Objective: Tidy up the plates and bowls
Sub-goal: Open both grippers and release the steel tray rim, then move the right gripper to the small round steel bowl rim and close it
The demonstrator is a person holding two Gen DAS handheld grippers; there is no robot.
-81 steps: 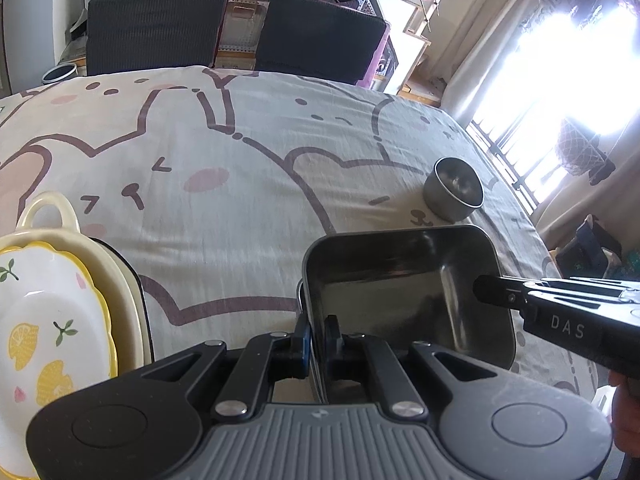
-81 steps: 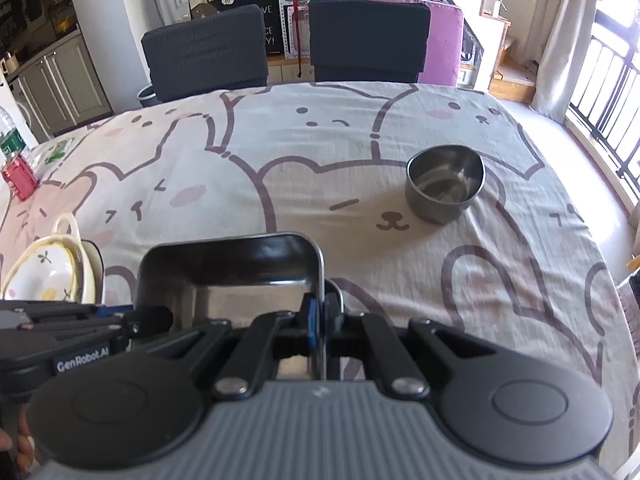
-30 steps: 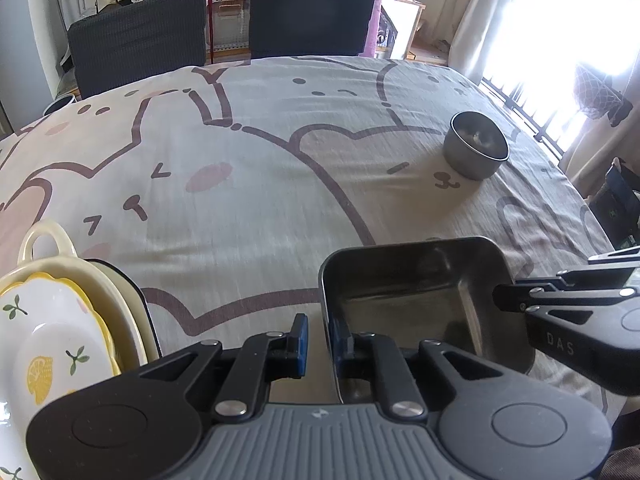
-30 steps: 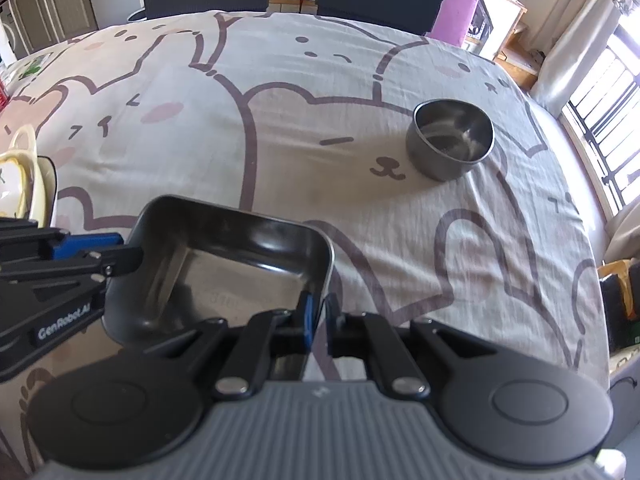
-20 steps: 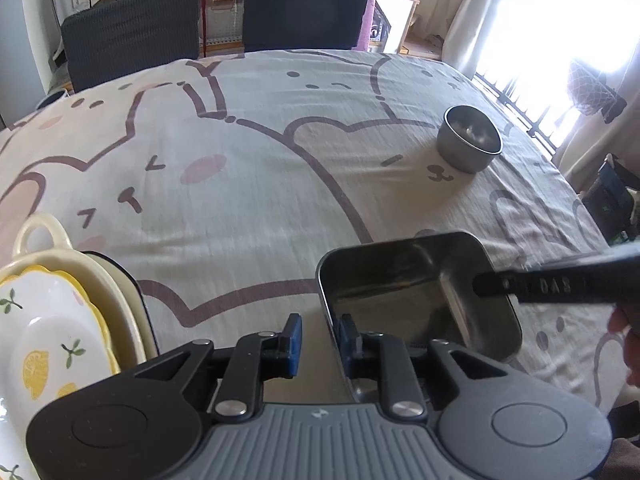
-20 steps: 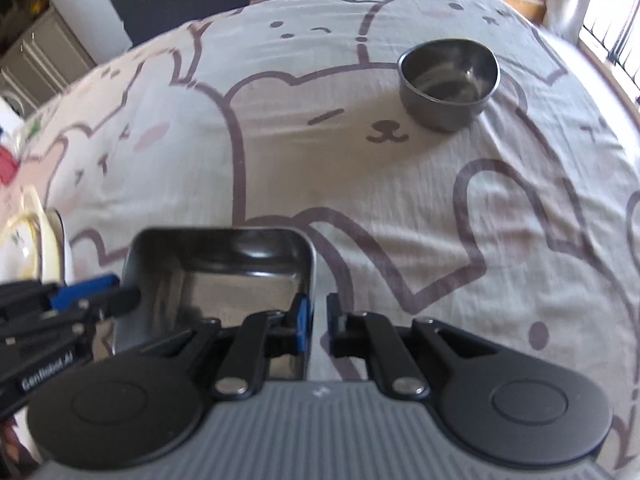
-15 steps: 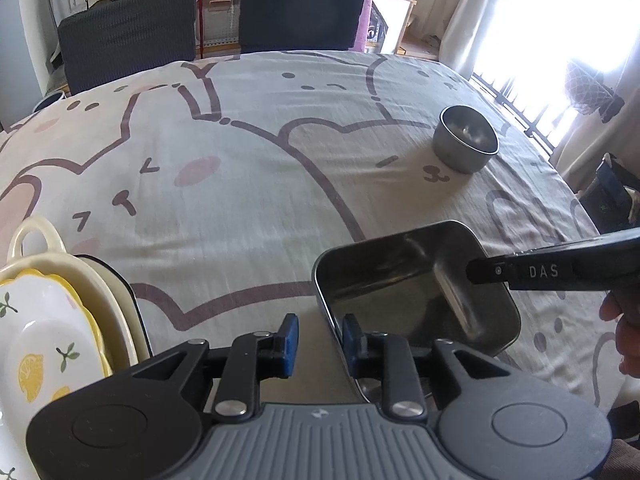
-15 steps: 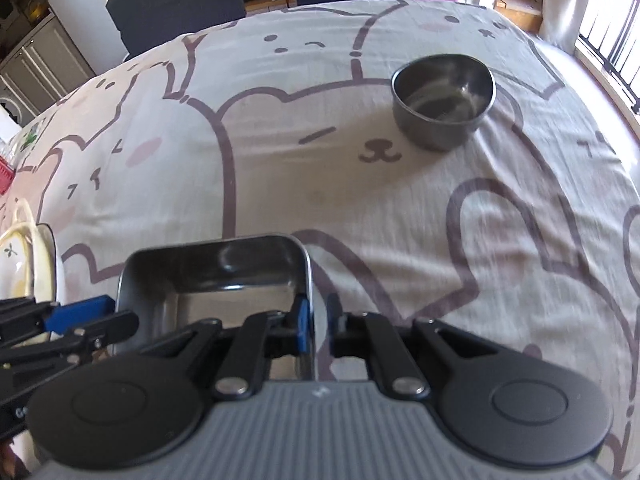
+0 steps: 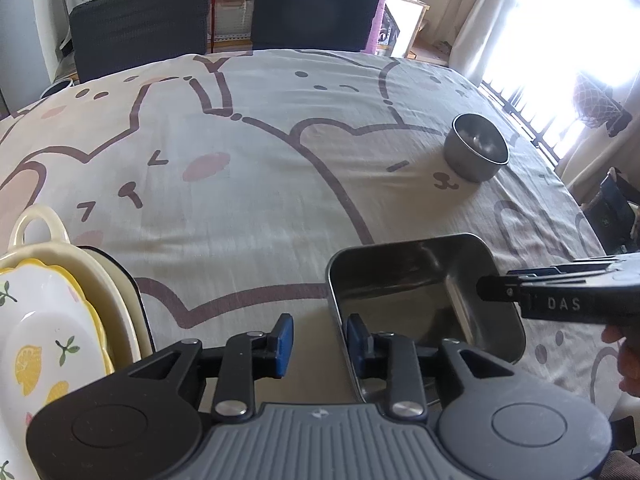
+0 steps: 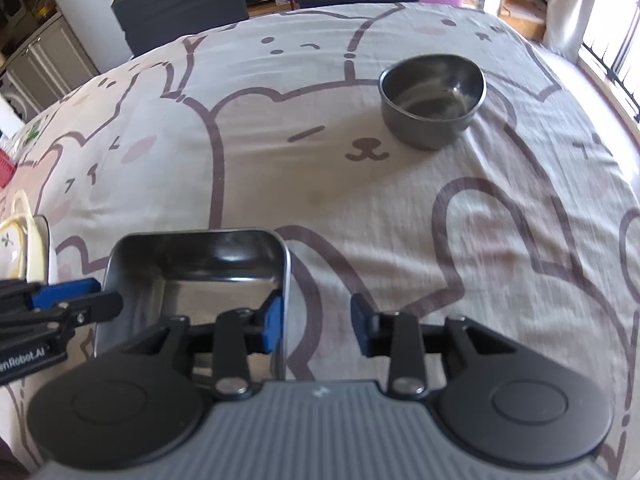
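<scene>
Steel tray [image 9: 420, 292] sits on the tablecloth [image 9: 248, 208] at 6 o'clock, w/ your left gripper [image 9: 316, 338] and right gripper [image 10: 316, 322] both spread, straddling opposite walls, pinching nothing. Round steel bowl [image 10: 432, 100] waits at 1 o'clock; plate stack [image 9: 52, 320] at 8, prob. the destination.

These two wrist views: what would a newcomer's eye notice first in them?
First, the shiny rectangular steel tray on the bear-print tablecloth, with the open left gripper and open right gripper straddling its side walls. Next, the round steel bowl farther away, and the lemon-patterned plate stacked at far left.
</scene>
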